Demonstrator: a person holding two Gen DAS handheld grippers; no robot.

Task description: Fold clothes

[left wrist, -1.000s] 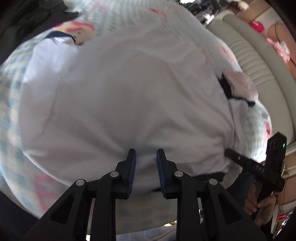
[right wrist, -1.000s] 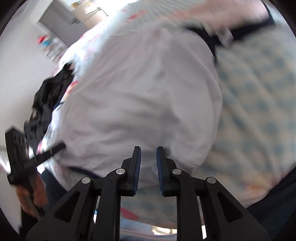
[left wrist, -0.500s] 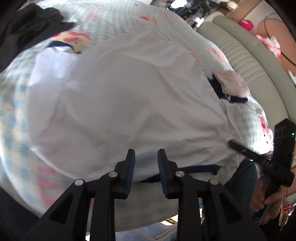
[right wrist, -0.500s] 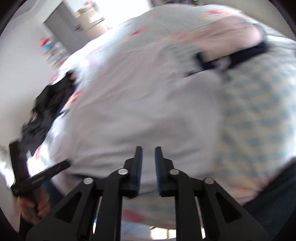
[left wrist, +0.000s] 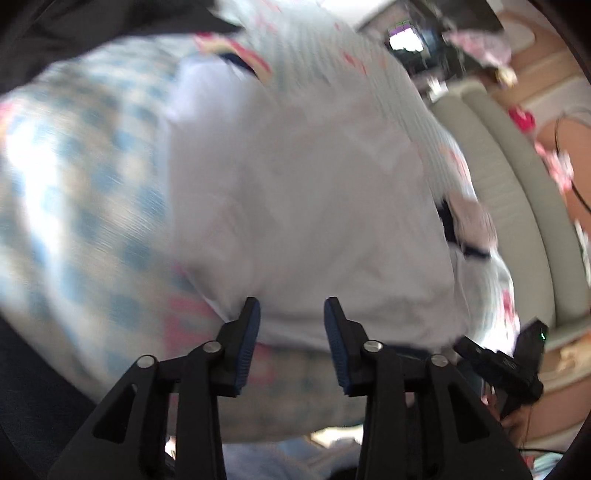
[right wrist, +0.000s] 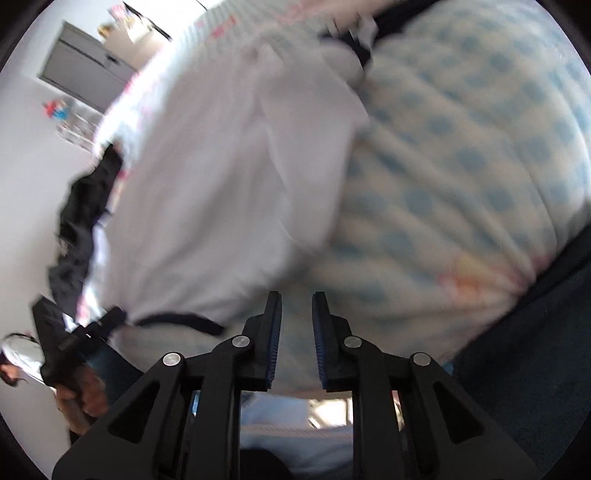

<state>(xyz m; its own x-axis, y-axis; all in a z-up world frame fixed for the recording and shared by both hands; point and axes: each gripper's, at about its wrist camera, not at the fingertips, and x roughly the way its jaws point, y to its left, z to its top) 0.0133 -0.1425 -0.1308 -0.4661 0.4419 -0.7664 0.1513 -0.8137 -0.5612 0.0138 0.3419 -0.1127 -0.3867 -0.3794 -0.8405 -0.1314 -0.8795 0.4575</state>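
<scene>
A white shirt with dark navy trim (left wrist: 306, 206) lies spread flat on a blue-and-white checked bedspread (left wrist: 85, 206). My left gripper (left wrist: 291, 325) is open, its tips over the shirt's near hem at the lower left corner, holding nothing. My right gripper (right wrist: 296, 317) is open with a narrow gap, just off the shirt's (right wrist: 207, 192) near right corner over the bedspread (right wrist: 461, 177), empty. The navy hem band (right wrist: 177, 321) shows left of it. Each gripper appears at the edge of the other's view (left wrist: 513, 365) (right wrist: 77, 339).
A dark garment pile (right wrist: 81, 221) lies at the far left of the bed, also in the left wrist view (left wrist: 74, 33). A grey padded headboard (left wrist: 517, 206) runs along the right. A grey cabinet (right wrist: 88, 77) stands by the wall.
Both grippers shifted outward along the near hem, left one leftward, right one rightward. The left jaws opened wider. The views are motion-blurred.
</scene>
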